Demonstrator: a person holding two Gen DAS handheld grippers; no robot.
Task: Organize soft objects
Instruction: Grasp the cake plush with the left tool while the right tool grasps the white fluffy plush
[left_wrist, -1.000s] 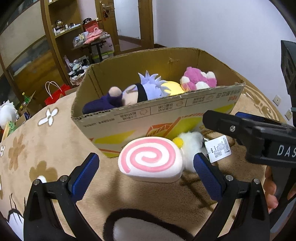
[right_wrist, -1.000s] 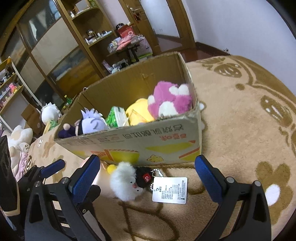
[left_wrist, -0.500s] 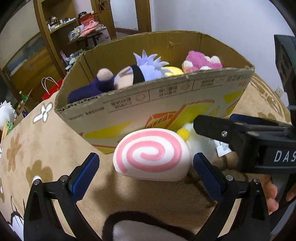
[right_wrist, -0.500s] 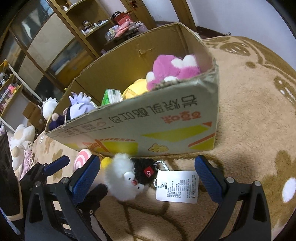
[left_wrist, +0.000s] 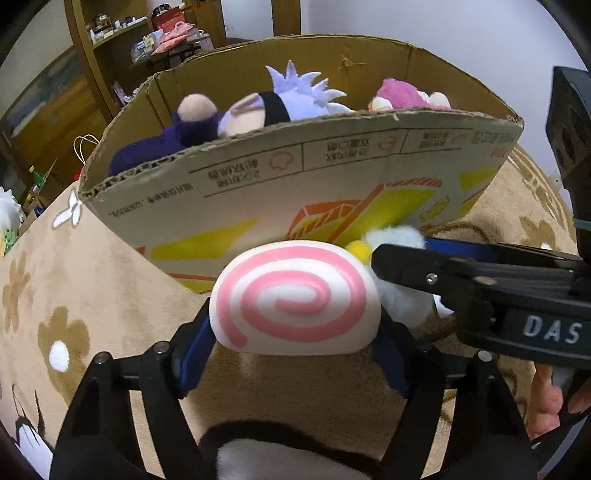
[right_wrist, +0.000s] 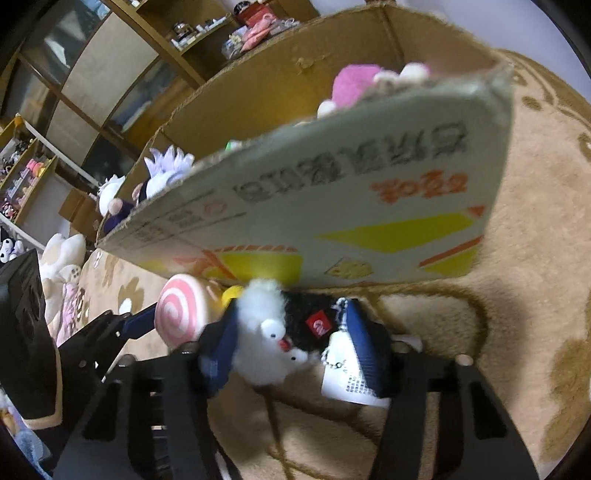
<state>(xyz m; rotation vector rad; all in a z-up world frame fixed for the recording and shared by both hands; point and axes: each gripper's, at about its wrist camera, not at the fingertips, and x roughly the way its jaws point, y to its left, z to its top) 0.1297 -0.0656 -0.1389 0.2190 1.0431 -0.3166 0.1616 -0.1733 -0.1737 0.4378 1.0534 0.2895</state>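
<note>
A pink-and-white spiral plush (left_wrist: 295, 299) lies on the beige carpet against the front wall of a cardboard box (left_wrist: 332, 177). My left gripper (left_wrist: 295, 338) is closing on it, blue pads touching both its sides. Just to its right sits a fluffy white-and-black plush (right_wrist: 273, 332) with a yellow tuft and a white tag (right_wrist: 343, 376). My right gripper (right_wrist: 290, 325) is closing on this one, and its pads press into the fur. In the left wrist view the right gripper's fingers (left_wrist: 413, 266) lie across the white plush (left_wrist: 402, 302).
The box holds a purple-haired doll (left_wrist: 258, 110) and a pink plush (left_wrist: 402, 98). Its front wall (right_wrist: 332, 206) stands close over both grippers. Wooden shelves (left_wrist: 122, 48) line the back, and more plush toys (right_wrist: 62, 258) lie at the left. A hand (left_wrist: 543, 398) holds the right gripper.
Both grippers have sunk toward the carpet and closed in from wide open. The left pads now touch the spiral plush, and the right pads now press the white-and-black plush.
</note>
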